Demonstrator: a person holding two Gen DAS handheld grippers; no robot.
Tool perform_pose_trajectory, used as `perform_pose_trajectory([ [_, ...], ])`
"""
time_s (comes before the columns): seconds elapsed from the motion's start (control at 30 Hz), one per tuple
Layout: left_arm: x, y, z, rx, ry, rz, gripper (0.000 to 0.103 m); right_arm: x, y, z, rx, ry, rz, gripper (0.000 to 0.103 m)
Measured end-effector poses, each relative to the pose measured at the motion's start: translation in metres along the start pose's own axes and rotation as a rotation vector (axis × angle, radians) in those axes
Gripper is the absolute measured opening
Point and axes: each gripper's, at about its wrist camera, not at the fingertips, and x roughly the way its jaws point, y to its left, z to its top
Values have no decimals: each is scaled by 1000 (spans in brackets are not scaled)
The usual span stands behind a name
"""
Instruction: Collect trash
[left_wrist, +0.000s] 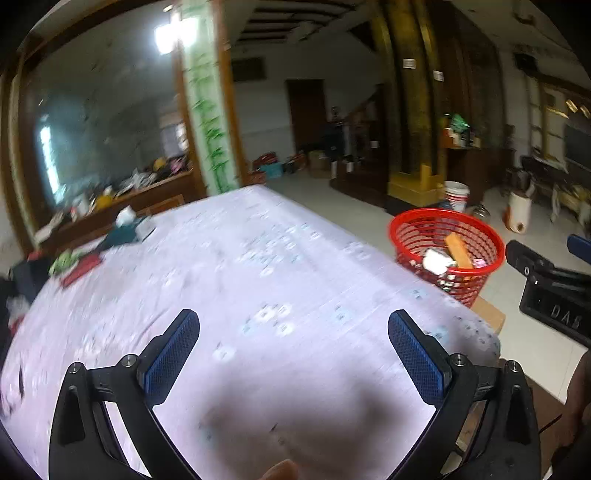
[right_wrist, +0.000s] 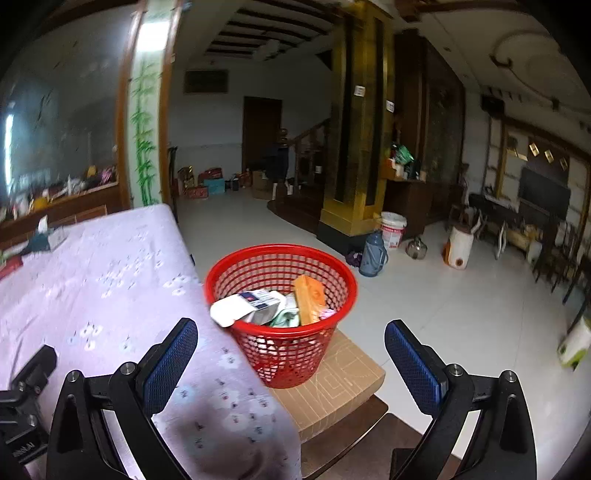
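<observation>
Left wrist view: left gripper (left_wrist: 293, 354) spread wide with nothing between the blue pads (left_wrist: 171, 354), hovering above a table draped in a pale lilac flowered cloth (left_wrist: 258, 266). Blurred overall. Beyond the table's right edge, a red mesh basket (left_wrist: 480, 236) seen holding trash: an orange box (left_wrist: 458, 251) leaning upright, a white piece (left_wrist: 436, 262) beside it, something pink (left_wrist: 480, 263) against the rim. Basket perched on a cardboard box (left_wrist: 489, 314) just past the cloth. At the far left end of the table, a jumble of dark, red and green items (left_wrist: 74, 262), too smeared to identify. At the right edge, part of the other gripper (left_wrist: 546, 284), black, lettered "DAS". A fingertip (left_wrist: 280, 470) visible at the bottom margin.

Right wrist view: right gripper (right_wrist: 291, 356) likewise wide apart and empty, blue fingers (right_wrist: 413, 365) framing the scene. Red mesh basket almost centred ahead, just beside the table corner, resting on the tan cardboard box, itself on a dark wooden surface (right_wrist: 351, 443). Inside: a white flat package (right_wrist: 231, 310) poking over the near rim, a small carton with a red and dark label (right_wrist: 258, 297), the orange box tilted at the right, greenish wrapping (right_wrist: 286, 317) underneath. Part of the left gripper at the lower left, above the cloth. On the tiled floor (right_wrist: 424, 314) behind, a grey-blue flask (right_wrist: 373, 254) and a white bucket (right_wrist: 393, 229).
</observation>
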Motion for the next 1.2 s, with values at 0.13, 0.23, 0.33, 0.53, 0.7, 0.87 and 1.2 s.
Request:
perform_pose_trajectory([
  [0.13, -2, 18, -6, -50, 7, 64, 101, -1, 15, -3, -23, 1, 24, 102],
  [0.23, -3, 28, -7, -65, 21, 73, 101, -2, 24, -6, -38, 6, 41, 102],
  [0.33, -8, 31, -10, -65, 9, 90, 101, -6, 31, -9, -52, 7, 47, 102],
  [0.53, -12, 26, -12, -37, -5, 110, 101, -5, 31, -6, -49, 8, 52, 102],
  [0.7, -8, 22, -13, -16, 15, 85, 101, -4, 32, -6, -46, 13, 53, 102],
  [0.87, -6, 21, -15, -20, 27, 66, 101, 0, 32, -8, -43, 25, 55, 102],
  [1.2, -3, 18, -17, -21, 47, 52, 101, 2, 34, -8, -49, 37, 63, 102],
])
